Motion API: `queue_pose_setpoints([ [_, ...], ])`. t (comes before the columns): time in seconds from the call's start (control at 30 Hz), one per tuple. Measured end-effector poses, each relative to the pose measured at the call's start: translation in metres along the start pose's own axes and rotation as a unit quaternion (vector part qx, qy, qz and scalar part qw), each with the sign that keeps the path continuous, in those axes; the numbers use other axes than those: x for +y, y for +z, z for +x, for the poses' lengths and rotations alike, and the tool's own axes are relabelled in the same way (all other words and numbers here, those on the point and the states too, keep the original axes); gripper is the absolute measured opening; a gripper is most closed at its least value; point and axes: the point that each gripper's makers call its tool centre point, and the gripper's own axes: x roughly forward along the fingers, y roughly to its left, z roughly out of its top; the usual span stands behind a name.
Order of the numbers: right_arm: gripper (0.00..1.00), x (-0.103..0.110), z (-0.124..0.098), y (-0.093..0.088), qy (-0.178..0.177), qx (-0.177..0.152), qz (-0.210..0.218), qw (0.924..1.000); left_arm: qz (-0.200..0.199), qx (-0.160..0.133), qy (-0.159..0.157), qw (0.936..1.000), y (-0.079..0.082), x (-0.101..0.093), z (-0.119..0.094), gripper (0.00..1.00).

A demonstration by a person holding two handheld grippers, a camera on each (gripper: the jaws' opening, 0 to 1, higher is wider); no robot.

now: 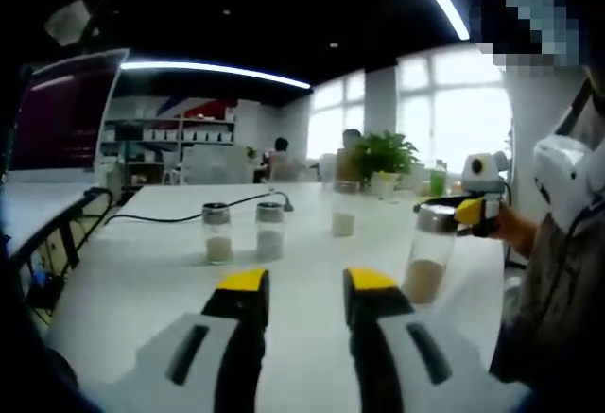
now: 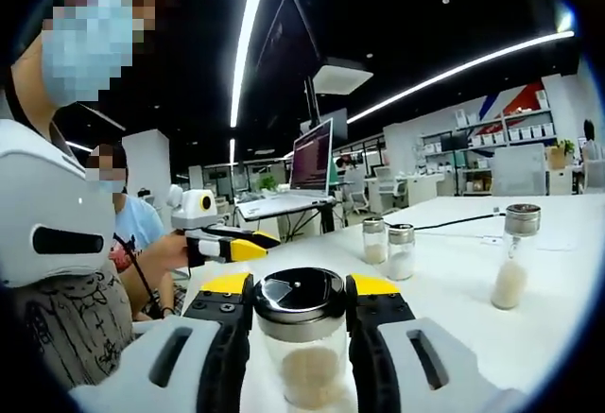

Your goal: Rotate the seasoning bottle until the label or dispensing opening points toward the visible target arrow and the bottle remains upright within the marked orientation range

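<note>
The right claw (image 2: 301, 292) is closed around the neck of the seasoning bottle (image 2: 302, 342), its yellow-tipped jaws pressed to either side just under the dark metal cap; in the left gripper view that same bottle (image 1: 427, 266) appears upright at the right side of the white bench (image 1: 142, 271), with the right claw (image 1: 470, 211) clamped at its cap. The left claw (image 1: 304, 285) is parted with nothing between its jaws, held above the bench and well apart from the bottle. Three other shakers (image 2: 388, 250) stand farther along the bench. I judge the grasp made and the turning in hand. No arrow or label can be made out, so how far it must go is unclear. The next move calls for twisting about the bottle's own axis, keeping it vertical.
</note>
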Motion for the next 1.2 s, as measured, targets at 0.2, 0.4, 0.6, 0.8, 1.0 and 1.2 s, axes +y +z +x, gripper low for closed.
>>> queue_pose_setpoints([
  [0.2,0.38,-0.0005,-0.0006,0.0007,0.018,-0.005,-0.007,0.9998,0.000,-0.001,-0.007,1.0000,0.0015,-0.0025,0.0009,0.32],
  [0.4,0.38,-0.0012,-0.0008,0.0010,0.047,-0.010,0.000,0.9988,-0.001,0.000,-0.007,1.0000,-0.0002,-0.0020,0.0002,0.32],
  [0.6,0.38,0.0014,-0.0008,0.0008,0.073,-0.005,-0.003,0.9973,-0.003,-0.001,-0.010,0.9999,-0.0012,-0.0023,-0.0001,0.32],
  [0.8,0.37,0.0010,-0.0001,0.0009,0.114,0.006,0.001,0.9934,-0.007,-0.001,-0.009,0.9999,-0.0029,-0.0013,0.0002,0.32],
  [1.0,0.37,0.0015,0.0012,0.0004,0.145,0.034,-0.008,0.9889,-0.009,0.001,-0.007,0.9999,-0.0049,-0.0005,-0.0010,0.32],
  [1.2,0.37,0.0011,0.0009,0.0001,0.179,0.037,-0.006,0.9831,-0.013,0.004,-0.012,0.9998,-0.0070,-0.0017,-0.0014,0.32],
])
